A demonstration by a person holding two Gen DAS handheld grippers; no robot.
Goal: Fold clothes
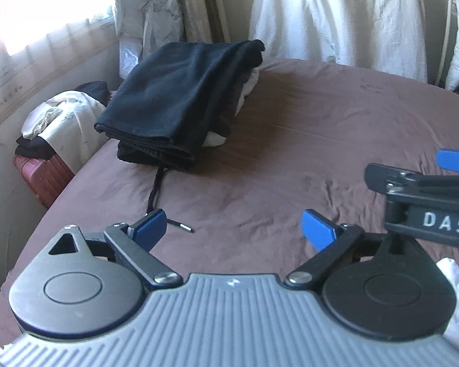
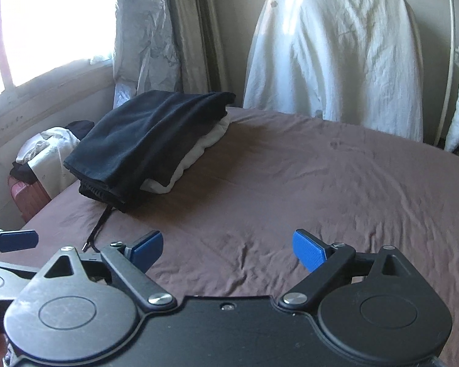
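A black folded garment (image 1: 174, 98) over white cloth (image 2: 195, 153) lies at ten o'clock on the plain brown bedsheet (image 1: 290, 153), blue fingers (image 1: 151, 227) below.

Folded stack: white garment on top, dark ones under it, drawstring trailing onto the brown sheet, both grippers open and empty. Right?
Not quite. The left wrist view shows a black garment on top of the stack, with white fabric peeking out beneath it. The rest holds: drawstring trails onto the brown sheet, left gripper and right gripper open and empty.
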